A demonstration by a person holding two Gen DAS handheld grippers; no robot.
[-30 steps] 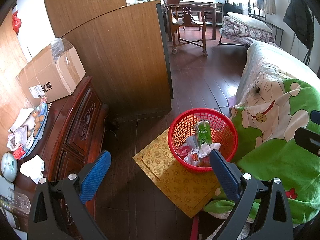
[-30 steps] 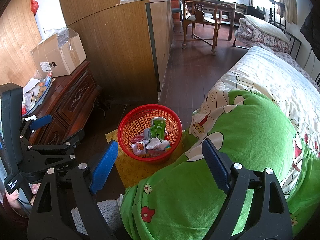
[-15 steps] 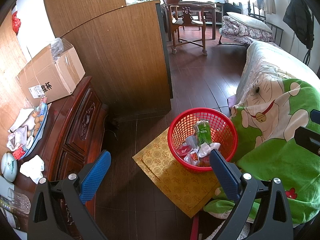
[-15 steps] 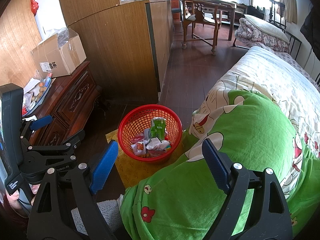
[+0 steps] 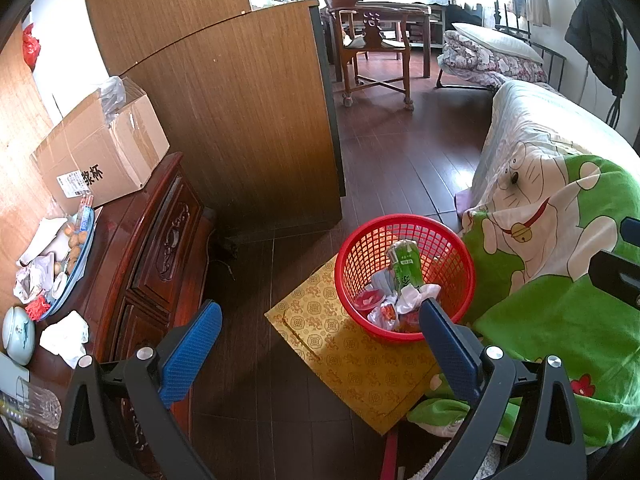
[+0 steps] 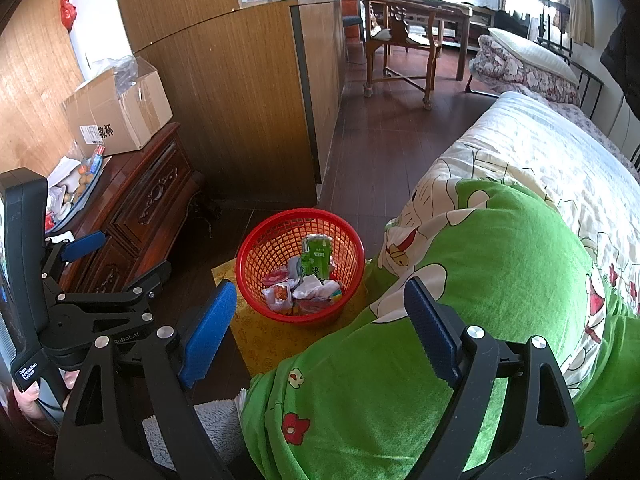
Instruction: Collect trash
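Observation:
A red mesh basket (image 5: 404,236) (image 6: 256,240) sits on a yellow patterned mat (image 5: 352,356) on the dark floor. Inside lie a green drink carton (image 5: 406,268) (image 6: 316,258) and several crumpled wrappers (image 6: 304,292). My left gripper (image 5: 316,340) hangs open above the floor and mat, left of the basket, with nothing between its blue pads. My right gripper (image 6: 320,316) is open too, over the basket's near rim and the green blanket, holding nothing. Crumpled white paper (image 5: 64,338) lies on the cabinet top at the left.
A carved wooden cabinet (image 5: 152,248) carries a cardboard box (image 5: 100,152), a cluttered blue tray (image 5: 76,264) and a lidded cup (image 5: 16,332). A wooden partition (image 5: 248,120) stands behind. A bed with green cartoon blanket (image 6: 480,280) fills the right. A chair (image 5: 372,52) stands far back.

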